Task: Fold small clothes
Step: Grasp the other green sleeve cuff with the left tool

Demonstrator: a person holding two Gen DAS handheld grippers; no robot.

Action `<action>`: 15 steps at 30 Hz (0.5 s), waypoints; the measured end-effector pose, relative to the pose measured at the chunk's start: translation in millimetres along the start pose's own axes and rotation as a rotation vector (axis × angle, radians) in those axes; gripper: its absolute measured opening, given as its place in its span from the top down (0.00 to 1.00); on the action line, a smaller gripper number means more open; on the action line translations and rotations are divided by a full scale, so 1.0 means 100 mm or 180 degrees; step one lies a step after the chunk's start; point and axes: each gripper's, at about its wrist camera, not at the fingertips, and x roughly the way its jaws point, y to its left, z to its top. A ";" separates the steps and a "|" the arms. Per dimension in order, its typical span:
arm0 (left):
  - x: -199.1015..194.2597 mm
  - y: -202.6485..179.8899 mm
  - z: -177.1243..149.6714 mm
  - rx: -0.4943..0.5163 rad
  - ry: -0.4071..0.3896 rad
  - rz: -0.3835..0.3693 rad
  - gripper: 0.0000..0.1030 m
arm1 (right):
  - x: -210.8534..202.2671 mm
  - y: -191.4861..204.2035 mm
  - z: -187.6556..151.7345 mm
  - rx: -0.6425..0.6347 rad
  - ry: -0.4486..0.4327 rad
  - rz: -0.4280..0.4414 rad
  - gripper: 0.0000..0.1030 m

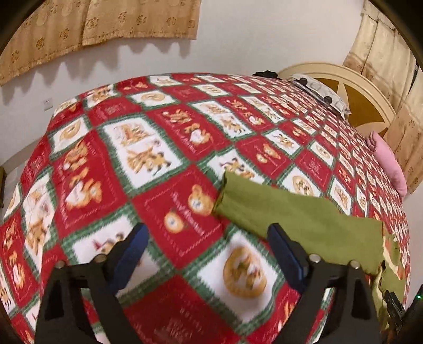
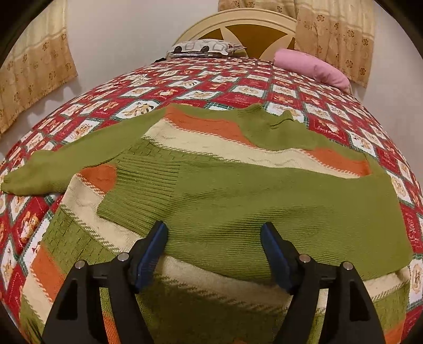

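Note:
A small green sweater (image 2: pixel 238 190) with orange and cream stripes lies flat on the bed. One sleeve (image 2: pixel 264 211) is folded across its body, the other sleeve (image 2: pixel 66 161) stretches out to the left. My right gripper (image 2: pixel 214 238) is open and empty just above the folded sleeve. My left gripper (image 1: pixel 208 238) is open and empty over the quilt, beside the end of the outstretched sleeve (image 1: pixel 290 211), whose cuff lies just ahead of the right finger.
The bed is covered by a red, green and white bear-patterned quilt (image 1: pixel 158 158). A pink pillow (image 2: pixel 312 66), a patterned pillow (image 2: pixel 206 49) and a cream headboard (image 2: pixel 238 18) are at the far end. Gold curtains (image 1: pixel 92 23) hang on the walls.

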 end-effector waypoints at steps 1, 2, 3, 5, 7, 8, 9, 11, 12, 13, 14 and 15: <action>0.04 0.00 0.03 0.0006 0.0002 -0.0003 0.19 | 0.00 0.01 0.00 0.0002 -0.0004 -0.0006 0.28; 0.07 -0.02 0.05 0.0012 0.0016 -0.0029 0.22 | 0.00 0.01 0.00 0.0000 -0.0008 -0.0016 0.28; 0.14 -0.04 0.09 0.0015 0.0047 -0.0054 0.27 | 0.00 0.01 -0.01 -0.0003 -0.0013 -0.0027 0.27; 0.24 -0.07 0.14 0.0018 0.0088 -0.0049 0.37 | -0.01 0.02 -0.02 -0.0003 -0.0019 -0.0036 0.27; 0.36 -0.13 0.18 0.0044 0.0146 -0.0038 0.39 | -0.01 0.01 -0.02 0.0006 -0.0023 -0.0034 0.27; 0.40 -0.14 0.18 0.0054 0.0166 -0.0026 0.39 | -0.01 0.01 -0.02 0.0012 -0.0024 -0.0031 0.26; 0.46 -0.15 0.17 0.0075 0.0222 -0.0026 0.39 | 0.00 0.01 -0.02 0.0019 -0.0025 -0.0025 0.26; 0.57 -0.17 0.14 0.0107 0.0288 0.0078 0.40 | 0.00 0.00 -0.02 0.0031 -0.0026 -0.0018 0.26; 0.55 -0.18 0.13 0.0141 0.0211 0.0109 0.45 | 0.00 0.00 -0.02 0.0039 -0.0027 -0.0012 0.26; 0.52 -0.19 0.13 0.0178 0.0153 0.0141 0.72 | 0.00 0.00 -0.02 0.0044 -0.0029 -0.0007 0.26; 0.50 -0.20 0.12 0.0215 0.0124 0.0116 0.88 | 0.00 0.00 -0.03 0.0049 -0.0031 -0.0006 0.26; 0.47 -0.20 0.13 0.0235 0.0120 0.0083 0.90 | 0.00 0.00 -0.03 0.0053 -0.0031 -0.0003 0.26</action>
